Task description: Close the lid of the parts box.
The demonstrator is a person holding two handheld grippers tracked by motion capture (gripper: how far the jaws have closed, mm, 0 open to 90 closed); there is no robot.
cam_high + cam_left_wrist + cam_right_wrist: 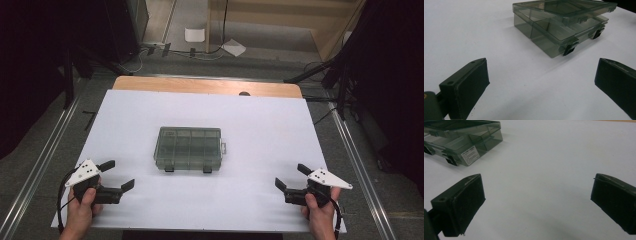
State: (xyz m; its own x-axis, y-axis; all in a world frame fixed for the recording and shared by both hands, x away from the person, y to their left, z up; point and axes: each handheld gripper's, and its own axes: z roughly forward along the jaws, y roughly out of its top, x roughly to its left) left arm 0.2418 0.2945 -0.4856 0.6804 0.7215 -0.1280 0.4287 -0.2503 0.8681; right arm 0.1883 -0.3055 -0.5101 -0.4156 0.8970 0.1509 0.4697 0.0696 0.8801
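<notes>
The left gripper (119, 174) rests near the white tabletop's (260, 125) front left corner, jaws spread wide and empty. The right gripper (291, 176) mirrors it near the front right corner, equally spread. Both angle inward toward the smoky translucent plastic compartment box (188, 148) lying at the centre.

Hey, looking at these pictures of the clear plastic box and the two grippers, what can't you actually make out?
- Print on the white label on the clear plastic box: too small and blurred in the right gripper view.
- Whether the two black latches are locked: too small in the high view, unclear in the left gripper view.
- Box contents: tinted lid and walls obscure the compartments.
- Box's far left end: cut by the right gripper view's edge.
</notes>
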